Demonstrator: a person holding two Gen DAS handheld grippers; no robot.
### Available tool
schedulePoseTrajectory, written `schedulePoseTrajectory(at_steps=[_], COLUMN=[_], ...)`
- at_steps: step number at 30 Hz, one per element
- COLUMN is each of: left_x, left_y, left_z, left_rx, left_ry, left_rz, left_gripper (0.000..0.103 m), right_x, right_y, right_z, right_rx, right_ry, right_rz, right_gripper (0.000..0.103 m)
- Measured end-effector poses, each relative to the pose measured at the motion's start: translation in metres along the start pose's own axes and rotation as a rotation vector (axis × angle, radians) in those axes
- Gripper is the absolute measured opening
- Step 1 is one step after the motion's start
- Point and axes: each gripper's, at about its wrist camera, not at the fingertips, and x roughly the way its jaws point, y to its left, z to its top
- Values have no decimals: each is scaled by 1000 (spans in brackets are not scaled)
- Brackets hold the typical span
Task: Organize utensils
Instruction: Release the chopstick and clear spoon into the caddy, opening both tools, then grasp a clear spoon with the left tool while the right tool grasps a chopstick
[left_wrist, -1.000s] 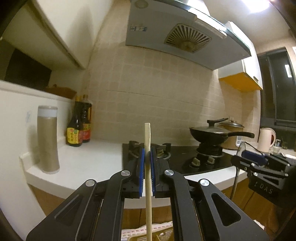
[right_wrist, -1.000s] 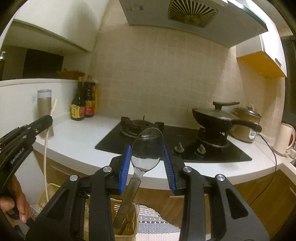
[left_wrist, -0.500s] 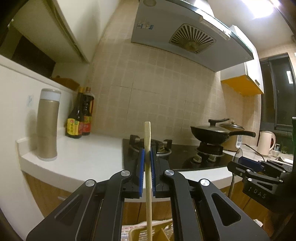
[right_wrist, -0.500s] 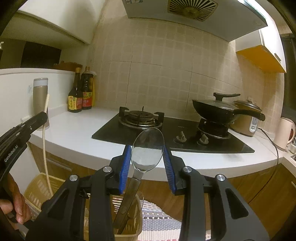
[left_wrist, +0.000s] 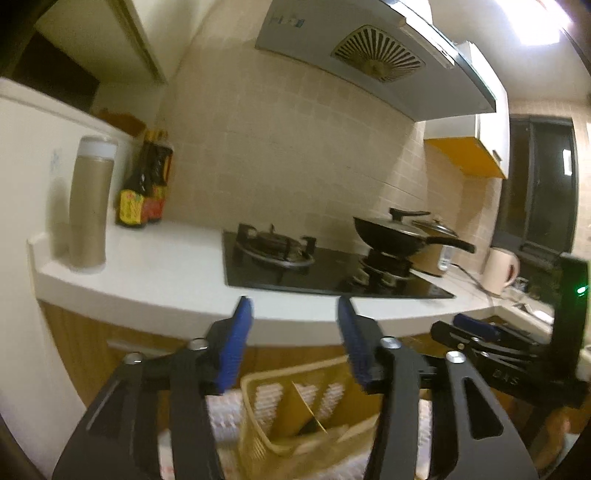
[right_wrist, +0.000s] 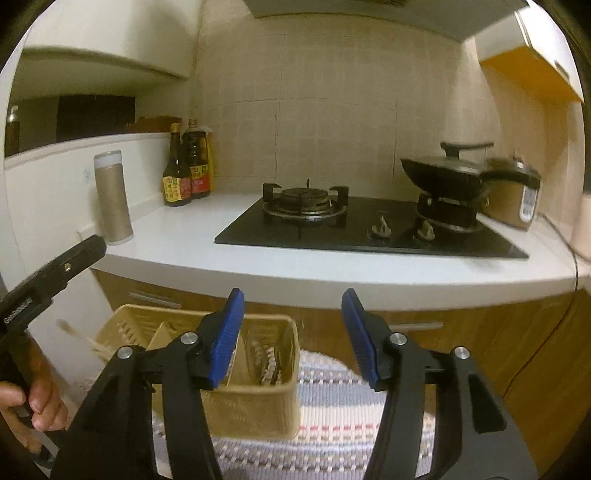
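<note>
- Here, the left gripper (left_wrist: 295, 339) has just been opening; its blue pads stand apart with nothing between them, above the yellow utensil basket (left_wrist: 280, 413).
- The right gripper (right_wrist: 291, 332) has likewise just been opening, and its jaws are spread and empty over the same utensil basket (right_wrist: 258, 406).
- The basket sits on a striped woven mat (right_wrist: 332, 417) below the front edge of the worktop (right_wrist: 258, 258), before the wooden cabinet fronts (right_wrist: 480, 332).
- A slanted divider splits the basket into compartments; pale chopsticks (right_wrist: 98, 345) lean out at its left end, blurred. Which compartment holds a spoon I cannot tell.
- In the right wrist view, a hand (right_wrist: 37, 398) grips the left gripper's handle at the left edge.
- On the worktop's left end stands a tall beige canister (right_wrist: 112, 199), with two sauce bottles (right_wrist: 184, 173) behind it in the back corner.
- A black gas hob (right_wrist: 369, 229) fills the middle; a lidded black wok (right_wrist: 447, 173) sits on its right burner, a rice cooker (right_wrist: 517, 199) just beyond.
- A cream kettle (left_wrist: 500, 271) stands at the worktop's far right.
</note>
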Motion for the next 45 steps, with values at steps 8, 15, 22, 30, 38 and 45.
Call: schedulePoseTrajectory(at_steps=[8, 15, 22, 30, 38, 45], left_x=[-36, -42, -25, 1, 36, 70], left_y=[-21, -43, -46, -39, -41, -43], left_z=[-7, -27, -66, -98, -123, -141], left_rx=[7, 17, -47, -97, -93, -66], left_ry=[135, 328, 517, 647, 744, 766], left_rz=[-1, 11, 53, 81, 123, 207], left_gripper=[62, 62, 60, 60, 60, 60], right_x=[-33, -50, -31, -4, 4, 12], right_y=[-23, -27, -34, -52, -48, -50], right_z=[-9, -21, -58, -103, -118, -128], right_rx=[67, 58, 77, 165, 101, 92], right_ry=[85, 210, 506, 772, 821, 857], right_rz=[26, 47, 109, 184, 176, 175], right_gripper=[52, 52, 52, 51, 51, 47])
